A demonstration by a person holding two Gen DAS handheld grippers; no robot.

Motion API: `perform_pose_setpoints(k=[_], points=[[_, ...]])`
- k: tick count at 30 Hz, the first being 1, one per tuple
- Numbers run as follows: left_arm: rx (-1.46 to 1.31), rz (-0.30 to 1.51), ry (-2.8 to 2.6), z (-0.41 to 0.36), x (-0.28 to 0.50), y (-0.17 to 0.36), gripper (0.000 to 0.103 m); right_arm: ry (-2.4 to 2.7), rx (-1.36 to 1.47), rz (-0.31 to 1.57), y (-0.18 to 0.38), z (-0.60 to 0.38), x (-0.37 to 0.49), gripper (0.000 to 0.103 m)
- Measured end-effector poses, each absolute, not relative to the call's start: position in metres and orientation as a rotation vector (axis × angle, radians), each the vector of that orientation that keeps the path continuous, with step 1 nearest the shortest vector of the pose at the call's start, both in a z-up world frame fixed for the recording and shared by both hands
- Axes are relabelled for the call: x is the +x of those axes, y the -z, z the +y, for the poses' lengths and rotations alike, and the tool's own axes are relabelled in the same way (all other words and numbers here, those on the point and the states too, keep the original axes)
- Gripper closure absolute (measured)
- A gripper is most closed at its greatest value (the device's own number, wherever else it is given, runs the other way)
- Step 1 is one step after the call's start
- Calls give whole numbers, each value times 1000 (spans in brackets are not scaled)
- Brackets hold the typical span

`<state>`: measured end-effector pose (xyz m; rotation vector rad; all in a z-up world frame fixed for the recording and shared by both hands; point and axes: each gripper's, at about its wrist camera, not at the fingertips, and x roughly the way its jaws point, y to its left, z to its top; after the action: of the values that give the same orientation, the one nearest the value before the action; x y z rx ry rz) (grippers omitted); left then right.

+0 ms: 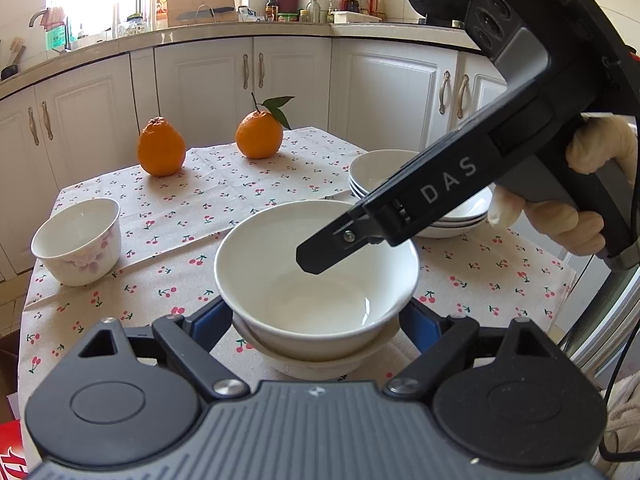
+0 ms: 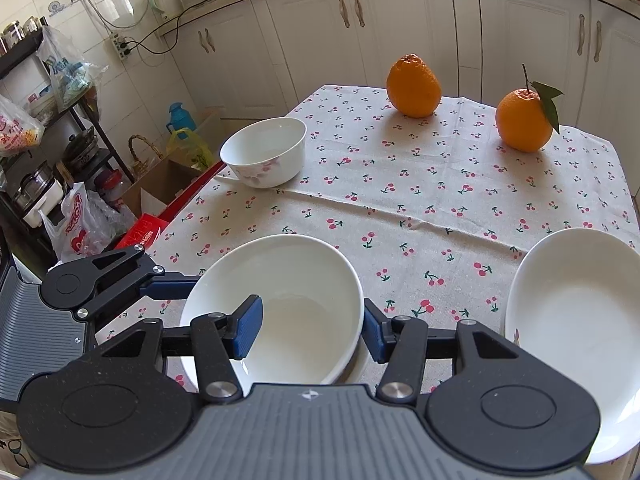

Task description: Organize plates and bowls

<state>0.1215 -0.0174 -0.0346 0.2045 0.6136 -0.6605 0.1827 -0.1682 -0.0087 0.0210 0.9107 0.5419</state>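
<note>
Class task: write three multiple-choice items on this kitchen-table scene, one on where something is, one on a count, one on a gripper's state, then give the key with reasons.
1. Where does the flowered bowl stand?
A. near the table's left edge
B. on the plate stack
C. between the oranges

2. How many oranges are on the tablecloth?
A. one
B. two
C. three

3. How is the right gripper set on the white bowl?
A. clear above it
B. shut beside it
C. open, straddling its rim

Key: 1 A, it stands alone by that edge. 2 B, one plain orange, one leafy orange. 3 C, one pad inside, one outside.
</note>
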Motion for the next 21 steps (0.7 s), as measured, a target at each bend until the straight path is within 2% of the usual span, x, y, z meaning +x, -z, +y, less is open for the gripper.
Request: perform_pose_setpoints(k=[10, 12, 14, 21], points=[[192, 623, 658, -14, 123, 38, 9, -546, 7, 907, 11, -166, 182, 40], [211, 608, 646, -14, 121, 37, 7, -551, 4, 895, 10, -166, 181, 22], [214, 597, 649, -13, 118, 35, 6, -550, -10, 867, 7, -165, 177, 14], [211, 592, 644, -2, 109, 29, 6, -559, -26, 844, 0, -162, 175, 10]])
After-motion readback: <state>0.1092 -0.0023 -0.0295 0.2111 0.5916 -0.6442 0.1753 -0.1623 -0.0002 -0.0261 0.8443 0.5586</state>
